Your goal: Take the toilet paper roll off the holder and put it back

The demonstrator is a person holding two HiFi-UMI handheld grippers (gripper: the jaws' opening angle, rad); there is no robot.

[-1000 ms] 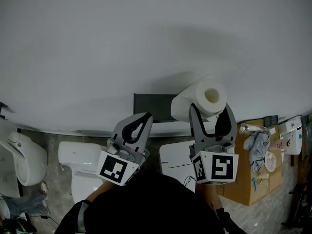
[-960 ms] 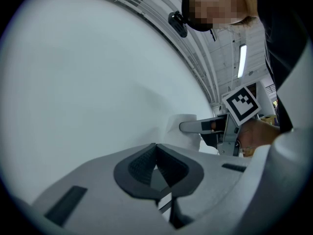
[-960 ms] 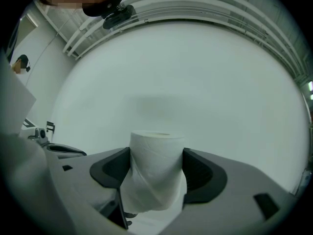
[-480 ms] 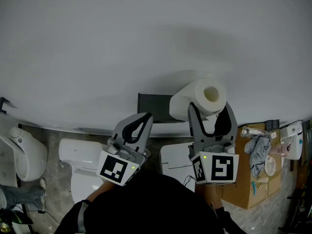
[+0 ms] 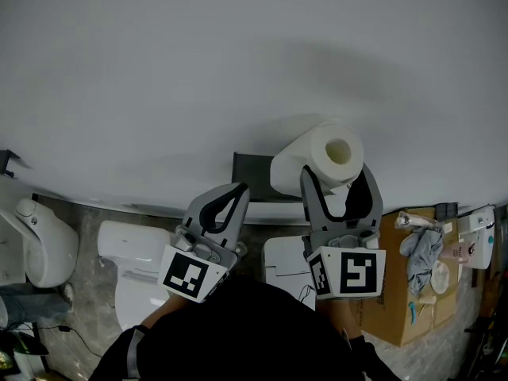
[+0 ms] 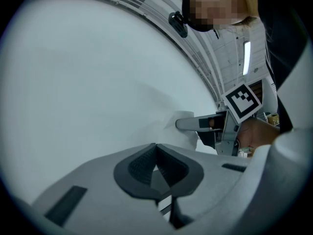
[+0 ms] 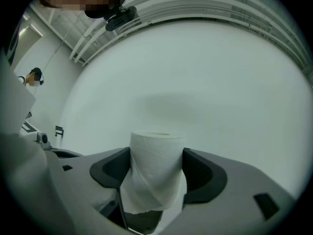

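Since a second ago the right gripper (image 5: 337, 179) and its toilet paper roll (image 5: 319, 159) have drifted a little leftward, so the roll now overlaps the right edge of the dark holder plate (image 5: 252, 173) on the white wall (image 5: 238, 70). The left gripper (image 5: 228, 200) has hardly shifted. The right gripper's jaws are clamped on the roll, one dark pad pressed into each side of it. The roll stands upright between them with its open core toward the head camera and a loose tail of paper hanging below the pads. Beyond these jaws there is only bare wall. From the head view I cannot tell whether the roll touches the plate or merely hangs in front of it. The left gripper's jaws are closed together, pad tips meeting with nothing between them. They point at the wall just to the left of the plate, with the right gripper and its marker cube (image 6: 242, 99) off to their right. Below both grippers, partly hidden by the person's dark sleeves, lie a white toilet (image 5: 131, 268), a second white fixture (image 5: 44, 248) at the far left, a white lid (image 5: 282, 264) under the right jaws, and a cardboard box (image 5: 397, 300) with a grey cloth (image 5: 417, 246) at the right.
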